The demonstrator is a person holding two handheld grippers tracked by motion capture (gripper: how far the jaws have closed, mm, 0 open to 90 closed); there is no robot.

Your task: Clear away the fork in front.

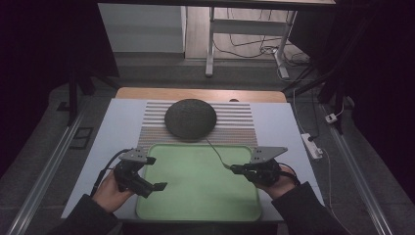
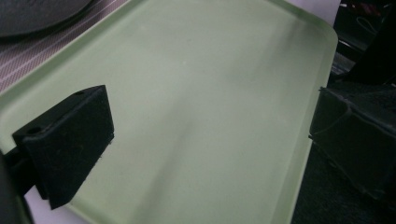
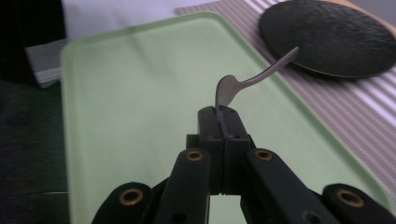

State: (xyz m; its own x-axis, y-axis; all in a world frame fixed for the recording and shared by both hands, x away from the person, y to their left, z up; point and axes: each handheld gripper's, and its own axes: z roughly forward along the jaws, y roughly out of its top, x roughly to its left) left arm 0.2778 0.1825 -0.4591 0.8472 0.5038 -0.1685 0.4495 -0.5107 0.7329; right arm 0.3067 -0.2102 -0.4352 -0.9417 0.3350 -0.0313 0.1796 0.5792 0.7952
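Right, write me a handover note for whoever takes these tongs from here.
Right tongs: shut on the spoon, gripped at the bowl end, with the handle pointing out toward the dark plate. The spoon is held in the air above the green tray.
Left tongs: open, holding nothing, over the tray's left edge.
The plate sits on the striped mat behind the tray, with nothing on it.
Done: spoon picked up.
Left: set the spoon down, probably on the tray or by the plate; the pictures do not settle which.
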